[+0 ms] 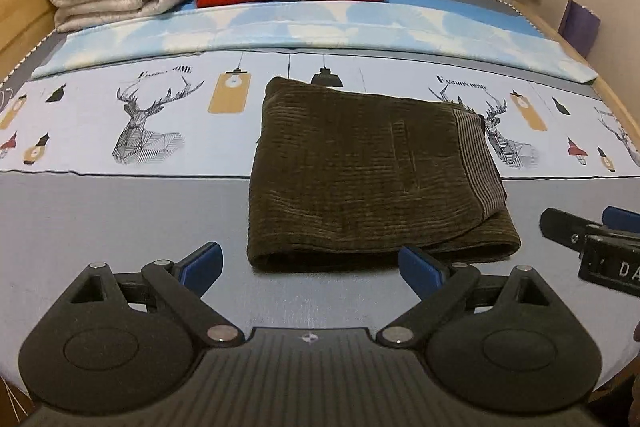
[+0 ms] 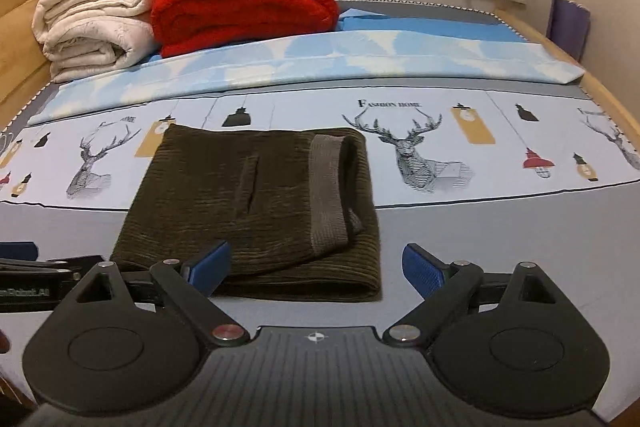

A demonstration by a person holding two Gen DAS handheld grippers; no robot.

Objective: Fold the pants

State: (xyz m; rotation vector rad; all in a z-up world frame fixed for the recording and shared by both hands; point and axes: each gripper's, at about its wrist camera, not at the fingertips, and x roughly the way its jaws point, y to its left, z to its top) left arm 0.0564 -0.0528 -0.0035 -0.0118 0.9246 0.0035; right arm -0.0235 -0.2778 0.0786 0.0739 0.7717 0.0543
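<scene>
- Left wrist view: the pants [image 1: 372, 179] lie on the bed [image 1: 120, 219] as a compact dark brown bundle, midway between the side edges and a little back from the near edge, half on the grey band and half on the deer-print strip.
- The left gripper [image 1: 310, 265] hangs just short of the bundle's near edge, jaws wide and holding nothing; its right pad [image 1: 420, 267] sits in front of the bundle's near right corner, and I cannot tell whether it touches.
- The right gripper [image 1: 592, 239] shows at the right edge of this view, apart from the cloth; its jaws are not readable from here.
- Right wrist view: the right gripper [image 2: 316, 265] also has its jaws wide and empty, near the bundle's near right corner.
- The pants [image 2: 256, 203] show the ribbed waistband [image 2: 326, 195] folded onto the top, with layers stacked at the near edge.
- Blankets [image 2: 160, 7] are stacked at the far left corner, well apart.
- My judgement: the folding looks essentially done. The right side is slightly uneven, so at most a small squaring-up is left.
</scene>
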